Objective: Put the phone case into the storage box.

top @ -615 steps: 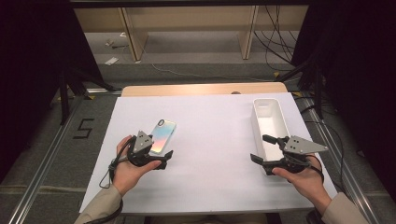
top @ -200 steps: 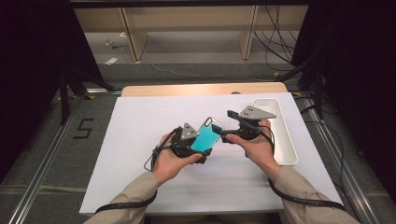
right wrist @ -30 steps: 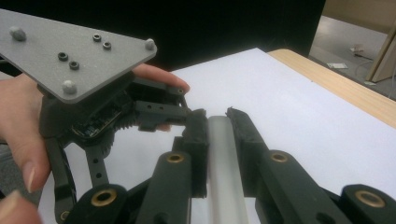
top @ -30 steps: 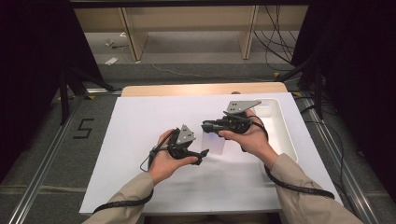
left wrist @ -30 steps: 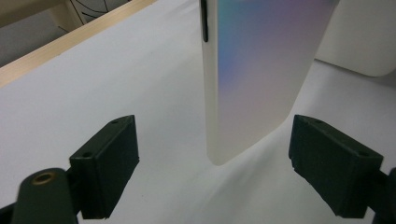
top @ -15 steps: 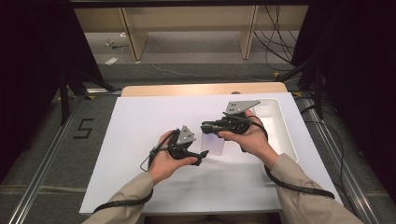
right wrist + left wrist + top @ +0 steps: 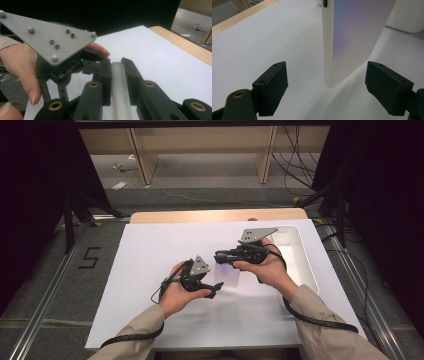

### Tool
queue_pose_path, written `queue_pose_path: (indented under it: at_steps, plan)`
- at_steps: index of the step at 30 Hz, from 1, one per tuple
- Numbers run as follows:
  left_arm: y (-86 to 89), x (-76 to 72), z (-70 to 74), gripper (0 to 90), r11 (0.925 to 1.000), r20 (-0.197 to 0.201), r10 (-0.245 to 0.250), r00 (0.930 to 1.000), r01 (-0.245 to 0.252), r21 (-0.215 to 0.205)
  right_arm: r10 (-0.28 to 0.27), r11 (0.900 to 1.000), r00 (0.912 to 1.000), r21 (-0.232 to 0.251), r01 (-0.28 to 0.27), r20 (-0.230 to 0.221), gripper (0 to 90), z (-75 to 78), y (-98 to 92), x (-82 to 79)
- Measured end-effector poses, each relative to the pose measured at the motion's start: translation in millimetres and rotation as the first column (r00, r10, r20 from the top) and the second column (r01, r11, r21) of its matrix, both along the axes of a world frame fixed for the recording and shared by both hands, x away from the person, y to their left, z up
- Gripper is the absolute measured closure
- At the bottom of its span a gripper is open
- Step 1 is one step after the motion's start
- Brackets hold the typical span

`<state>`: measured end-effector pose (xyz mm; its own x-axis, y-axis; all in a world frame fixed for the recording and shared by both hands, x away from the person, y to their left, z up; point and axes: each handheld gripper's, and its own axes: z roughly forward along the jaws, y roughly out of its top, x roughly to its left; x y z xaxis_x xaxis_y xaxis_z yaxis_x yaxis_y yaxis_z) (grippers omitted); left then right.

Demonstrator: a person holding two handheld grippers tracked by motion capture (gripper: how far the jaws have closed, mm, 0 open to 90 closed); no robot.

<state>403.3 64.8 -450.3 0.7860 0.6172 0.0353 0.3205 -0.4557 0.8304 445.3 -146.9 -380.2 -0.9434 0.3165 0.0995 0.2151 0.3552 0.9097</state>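
Note:
A flat white phone-like slab (image 7: 227,276) with a shimmering violet face hangs upright over the middle of the white table. My right gripper (image 7: 220,257) is shut on its upper edge, and the grey edge (image 7: 120,87) sits clamped between the black jaws of my right gripper (image 7: 116,62). My left gripper (image 7: 217,287) sits just below and left of it, open. In the left gripper view the slab's lower end (image 7: 354,37) hangs between the wide-set jaws of my left gripper (image 7: 329,76), touching neither pad.
A white oblong tray (image 7: 306,265) stands at the table's right side, just behind my right hand. A wooden strip (image 7: 215,215) runs along the table's far edge. The white sheet (image 7: 150,245) spreads out left of the hands.
Nothing has moved in the last second. Long before, the slab lay flat on the table by my left gripper and my right gripper rested near the tray.

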Motion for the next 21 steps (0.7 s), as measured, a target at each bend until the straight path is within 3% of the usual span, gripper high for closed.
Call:
queue_pose_path:
  at_steps: [21]
  plan:
    - [-0.8,0.2,-2.5,21.7,0.9997,0.004,-0.022,0.9997,0.022,0.006,0.012,1.000,0.9999,-0.001,-0.012,-0.004,79.7,-0.2,2.4,-1.2]
